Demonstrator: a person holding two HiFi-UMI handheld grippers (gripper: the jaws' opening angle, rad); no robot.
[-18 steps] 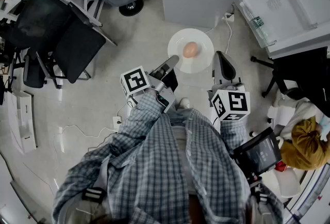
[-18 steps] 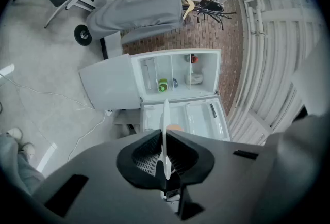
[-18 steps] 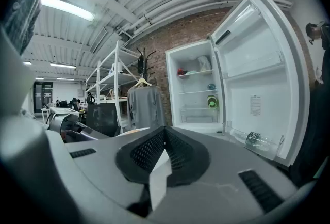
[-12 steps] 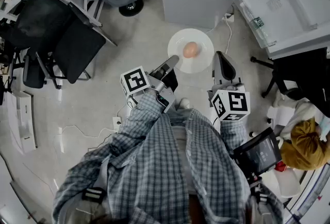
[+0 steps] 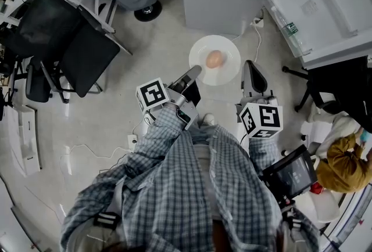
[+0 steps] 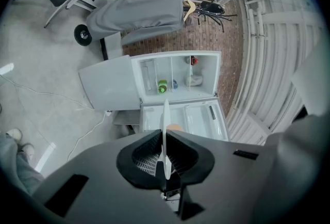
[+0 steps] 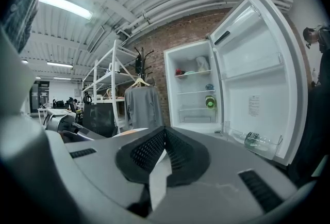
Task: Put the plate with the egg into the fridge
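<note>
Nudged slightly lower in the frame than a moment ago, the plate (image 5: 225,72) with the egg (image 5: 214,59) hangs at centre below the open fridge (image 5: 218,4), its left rim clamped by the left gripper (image 5: 194,70) slanting up-right, while the right gripper (image 5: 249,65), jaws closed together, points up-frame just beside its right rim.

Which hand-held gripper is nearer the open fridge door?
Right: the right hand-held gripper holds the round white plate on the open white fridge door's side, the left hand-held gripper opposite.
</note>
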